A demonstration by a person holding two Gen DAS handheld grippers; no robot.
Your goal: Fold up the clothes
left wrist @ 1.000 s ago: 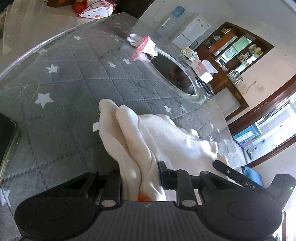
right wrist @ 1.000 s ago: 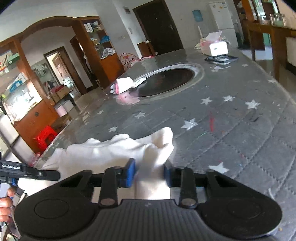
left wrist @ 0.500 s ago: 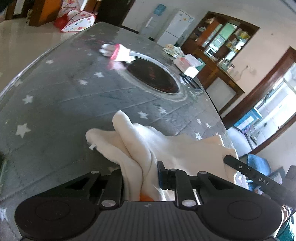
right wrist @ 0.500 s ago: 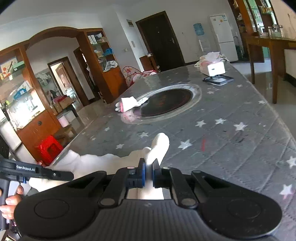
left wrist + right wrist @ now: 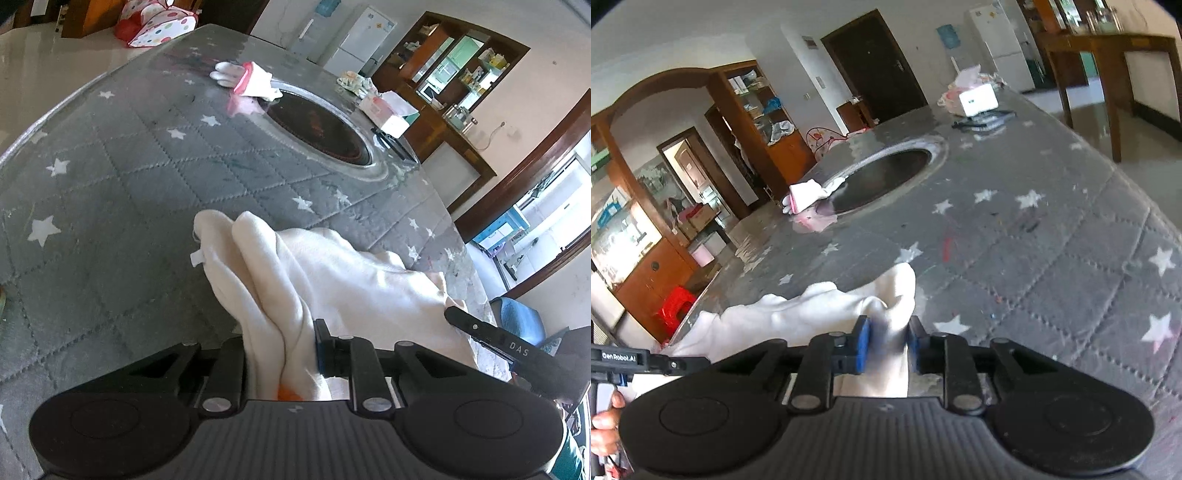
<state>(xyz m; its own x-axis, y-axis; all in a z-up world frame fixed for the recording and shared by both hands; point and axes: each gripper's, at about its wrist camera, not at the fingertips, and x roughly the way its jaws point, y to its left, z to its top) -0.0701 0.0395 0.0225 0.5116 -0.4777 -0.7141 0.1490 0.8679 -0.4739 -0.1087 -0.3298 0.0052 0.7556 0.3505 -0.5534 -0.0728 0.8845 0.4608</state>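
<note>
A cream-white garment (image 5: 332,280) lies bunched on the near part of the grey star-patterned table cover (image 5: 122,192). My left gripper (image 5: 280,350) is shut on a thick fold of it, and the fold stands up ahead of the fingers. In the right wrist view the same garment (image 5: 798,314) stretches to the left. My right gripper (image 5: 888,347) has its blue pads (image 5: 862,349) parted, with a corner of the cloth still between them. Each gripper shows at the edge of the other's view.
A dark round inset (image 5: 317,129) sits mid-table, with a pink-and-white folded item (image 5: 251,79) at its rim. A tissue box (image 5: 979,98) and a flat dark device (image 5: 984,122) lie at the far end. A hand (image 5: 604,421) holds the left tool.
The right gripper's pads, pinched tight on the cloth half a second ago, have spread apart. The left gripper keeps its hold, and its view has tilted back down toward the table.
</note>
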